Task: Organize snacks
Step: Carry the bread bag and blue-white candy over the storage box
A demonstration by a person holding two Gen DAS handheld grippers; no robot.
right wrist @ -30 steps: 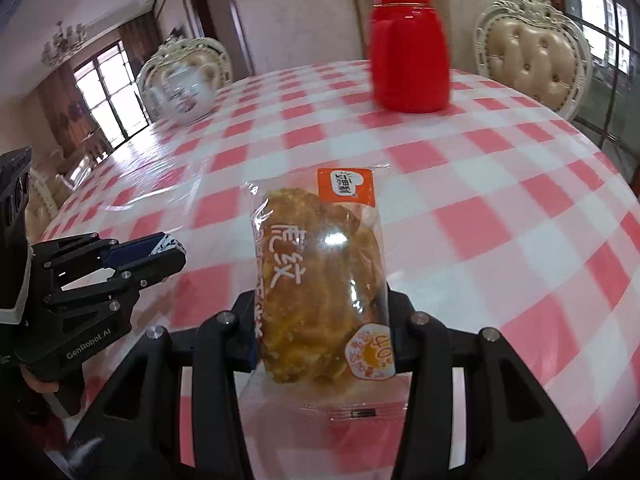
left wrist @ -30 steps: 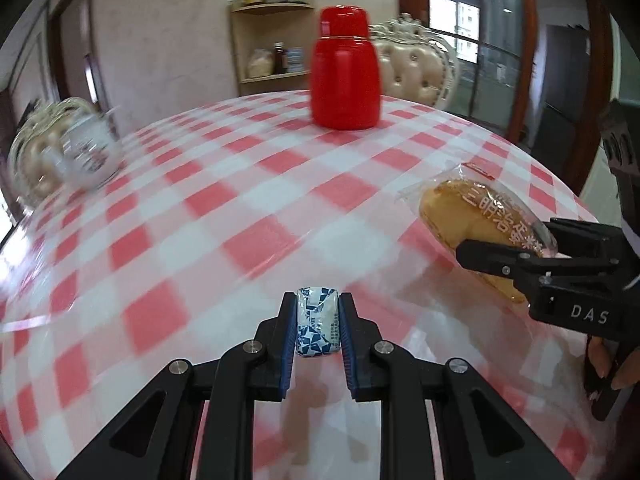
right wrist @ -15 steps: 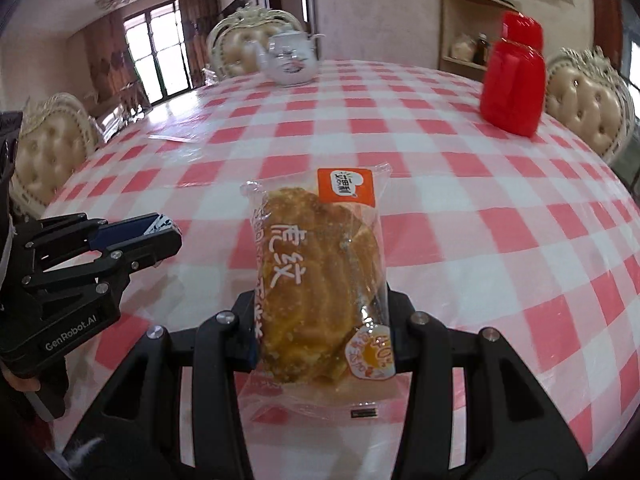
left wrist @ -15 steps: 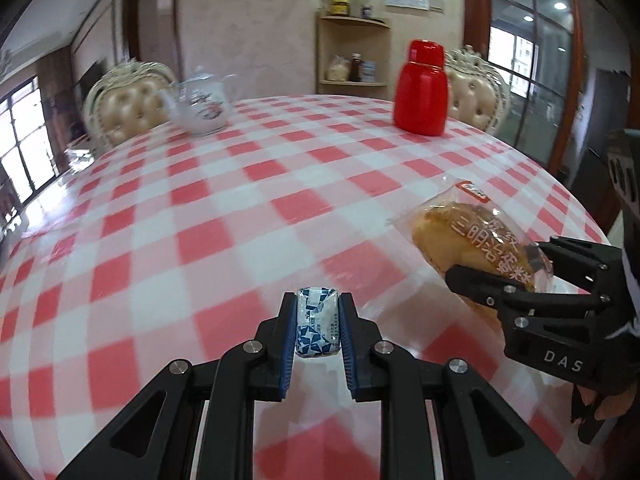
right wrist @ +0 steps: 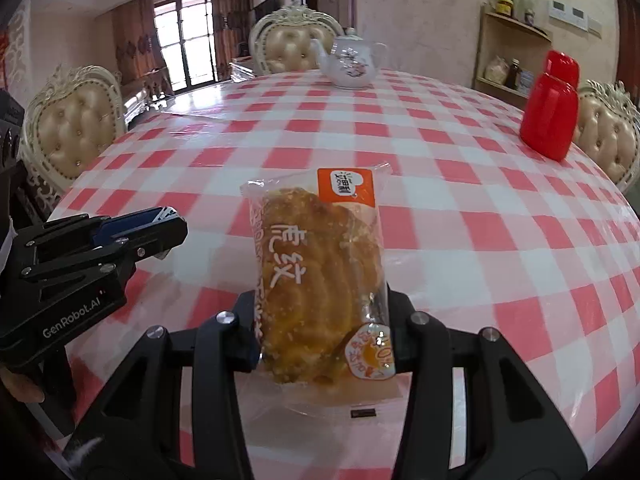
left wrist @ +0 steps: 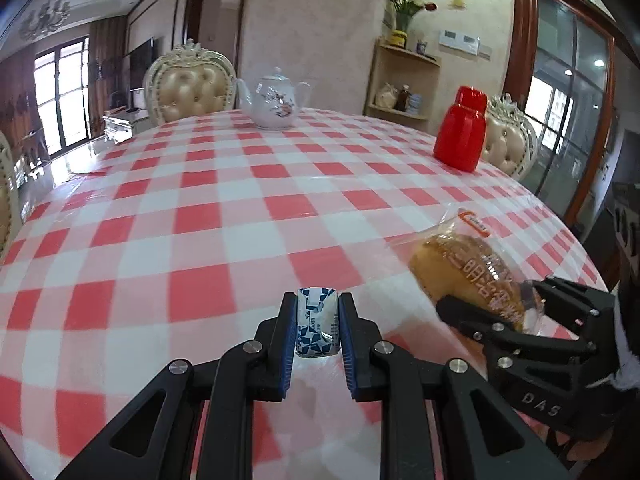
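with the small blue-and-white candy (left wrist: 315,327) pinched in the left gripper (left wrist: 316,330) and the bagged bread (right wrist: 320,280) clamped by the right gripper (right wrist: 322,330), both should be set down gently, side by side, near the bench (left wrist: 200,216) edge.

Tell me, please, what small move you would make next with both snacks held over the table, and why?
Probably carry both forward and look for a drop spot. The left tongs grip the small blue-and-white candy packet, the right tongs the wrapped bread, yet the checkered tablecloth shows only a teapot and red jar, no container.
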